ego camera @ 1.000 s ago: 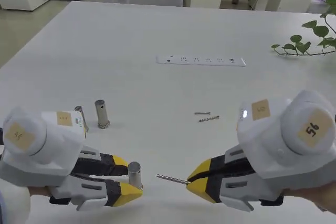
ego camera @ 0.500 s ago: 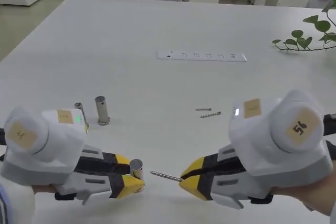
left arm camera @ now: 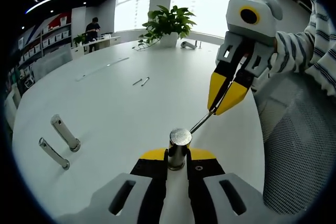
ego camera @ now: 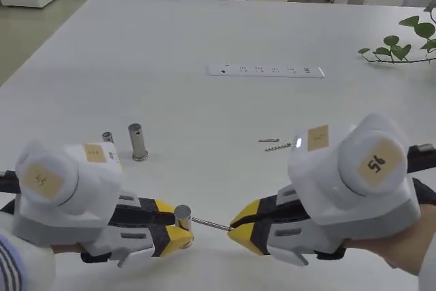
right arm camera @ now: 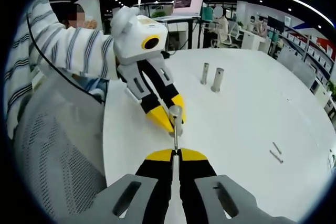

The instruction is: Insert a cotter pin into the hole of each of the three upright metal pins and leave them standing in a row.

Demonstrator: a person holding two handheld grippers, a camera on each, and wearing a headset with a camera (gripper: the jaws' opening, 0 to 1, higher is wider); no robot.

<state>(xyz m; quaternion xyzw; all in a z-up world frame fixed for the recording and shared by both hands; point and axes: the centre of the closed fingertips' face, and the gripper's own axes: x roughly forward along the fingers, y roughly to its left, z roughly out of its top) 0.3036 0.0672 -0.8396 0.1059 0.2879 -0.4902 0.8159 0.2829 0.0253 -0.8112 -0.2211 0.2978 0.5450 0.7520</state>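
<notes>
Cotter pin insertion: first of three under way, none seen finished.

Left gripper (ego camera: pixel 178 227) jaws clamped on upright metal pin (ego camera: pixel 182 215) at near edge of surface (ego camera: pixel 204 120). Right gripper (ego camera: pixel 233 227) jaws shut on cotter pin (ego camera: pixel 208 223), tip at the pin's shaft, entry into the hole not discernible. Two further metal pins (ego camera: pixel 138 142) standing behind, no cotter visible in either. Spare cotter pins (ego camera: pixel 272 144) lying mid-surface, to be fitted.
</notes>
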